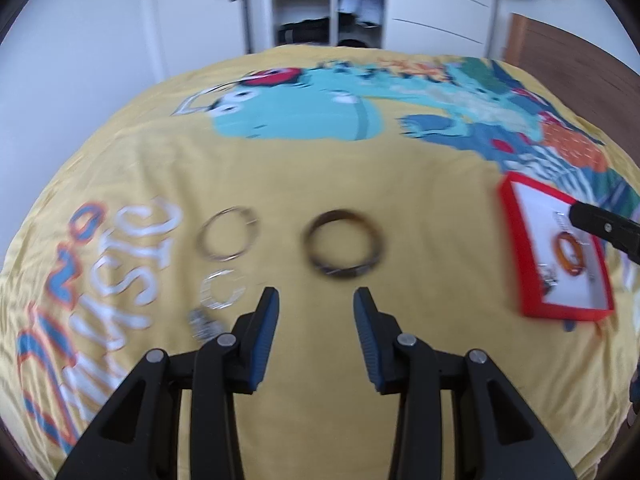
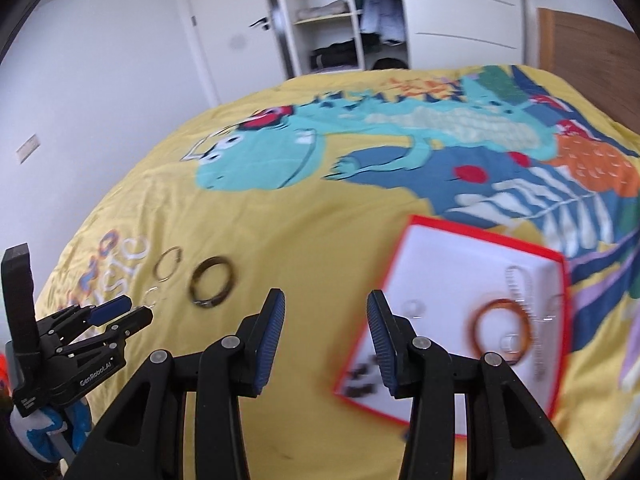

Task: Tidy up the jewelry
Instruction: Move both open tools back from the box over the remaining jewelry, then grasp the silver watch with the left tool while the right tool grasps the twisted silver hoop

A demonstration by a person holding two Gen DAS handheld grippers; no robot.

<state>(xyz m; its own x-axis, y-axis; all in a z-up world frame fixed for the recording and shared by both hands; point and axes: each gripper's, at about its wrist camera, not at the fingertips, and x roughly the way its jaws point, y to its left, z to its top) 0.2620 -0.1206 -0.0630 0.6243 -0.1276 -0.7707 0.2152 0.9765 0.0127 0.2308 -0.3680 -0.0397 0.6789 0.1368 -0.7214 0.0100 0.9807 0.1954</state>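
Observation:
On the yellow bedspread lie a dark brown bangle (image 1: 343,244), a thin silver hoop (image 1: 228,239), a clear bracelet (image 1: 223,289) and a small silver piece (image 1: 204,322). My left gripper (image 1: 316,300) is open and empty, just short of the brown bangle; it also shows in the right wrist view (image 2: 132,308). A red-rimmed white box (image 1: 520,248) at the right holds an orange bangle (image 1: 570,254) and small pieces. My right gripper (image 2: 326,304) is open and empty, beside the box's (image 2: 404,248) left edge. The orange bangle (image 2: 500,330) and brown bangle (image 2: 212,282) show there too.
The bedspread (image 1: 300,168) has a dinosaur print and covers a bed. Behind it are a white wardrobe with open shelves (image 2: 320,12) and a door (image 1: 200,12). A wooden headboard (image 2: 592,44) stands at the right.

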